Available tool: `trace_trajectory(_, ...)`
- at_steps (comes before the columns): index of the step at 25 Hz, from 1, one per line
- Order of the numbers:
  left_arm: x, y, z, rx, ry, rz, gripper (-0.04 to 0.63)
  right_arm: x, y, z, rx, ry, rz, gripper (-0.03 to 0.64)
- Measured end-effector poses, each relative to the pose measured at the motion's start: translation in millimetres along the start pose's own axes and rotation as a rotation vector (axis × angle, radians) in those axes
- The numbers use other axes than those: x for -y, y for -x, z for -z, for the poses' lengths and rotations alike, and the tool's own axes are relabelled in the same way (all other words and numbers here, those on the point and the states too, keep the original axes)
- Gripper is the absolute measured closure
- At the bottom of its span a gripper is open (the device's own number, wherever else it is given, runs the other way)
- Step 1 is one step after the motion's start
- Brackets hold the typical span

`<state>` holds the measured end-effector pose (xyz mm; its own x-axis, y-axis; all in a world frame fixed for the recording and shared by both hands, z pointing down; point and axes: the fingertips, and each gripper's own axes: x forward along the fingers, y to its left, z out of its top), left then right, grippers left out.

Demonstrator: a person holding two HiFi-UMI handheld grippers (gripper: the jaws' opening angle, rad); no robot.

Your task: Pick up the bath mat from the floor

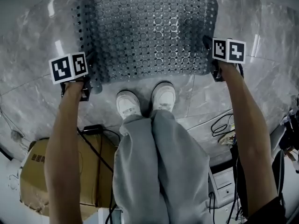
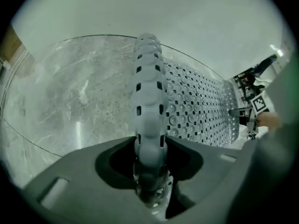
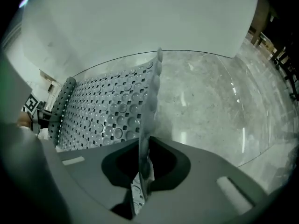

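Note:
A translucent grey bath mat point(image 1: 145, 34) with rows of holes and bumps is stretched out over the marble floor, in front of the person's white shoes. My left gripper point(image 1: 88, 80) is shut on the mat's near left corner; in the left gripper view the mat's rolled edge point(image 2: 148, 106) runs straight up out of the jaws point(image 2: 150, 190). My right gripper point(image 1: 212, 62) is shut on the near right corner, where the thin mat edge point(image 3: 150, 101) is pinched between the jaws point(image 3: 140, 185). Each gripper's marker cube shows in the head view.
Grey marble floor point(image 1: 28, 55) surrounds the mat. Behind the person's feet lie a cardboard box point(image 1: 35, 181), black cables point(image 1: 222, 125) and white equipment point(image 1: 224, 181). A white wall point(image 3: 140, 17) rises beyond the floor.

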<state>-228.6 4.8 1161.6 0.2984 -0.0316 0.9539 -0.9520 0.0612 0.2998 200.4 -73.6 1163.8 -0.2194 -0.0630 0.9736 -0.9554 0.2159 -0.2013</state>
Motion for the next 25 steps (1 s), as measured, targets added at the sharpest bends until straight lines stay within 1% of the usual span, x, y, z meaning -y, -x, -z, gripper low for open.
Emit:
trace_trajectory(4,20.6,27.6,-1.2,-0.004,-0.026,0.056,0.463,-26.8,24.7,-3.0,0.006,0.005,-0.054,0.595)
trace_trajectory(7,45.4,52.1,-2.5,0.001,-0.050,0.090,0.472,-52.7,46.3,-3.4,0.024,0.006,-0.081,0.595)
trace_trajectory(11,83.5,81.0,-4.2,0.010,-0.073,0.111,0.476,-85.7,73.0,-3.6,0.037,0.015,-0.095,0.595)
trace_trajectory(16,123.1,120.4,-6.5,0.027,-0.081,0.146,0.476,-119.2,107.8,-3.5,0.056,-0.012,-0.114,0.595)
trace_trajectory(20,155.8,150.8,-4.8,0.030,-0.120,0.171,0.476,-152.5,134.1,-3.7,0.056,-0.012,-0.155,0.596)
trace_trajectory(25,192.7,190.9,2.4,0.027,-0.167,0.172,0.476,-188.5,175.3,-4.2,0.070,-0.017,-0.201,0.596)
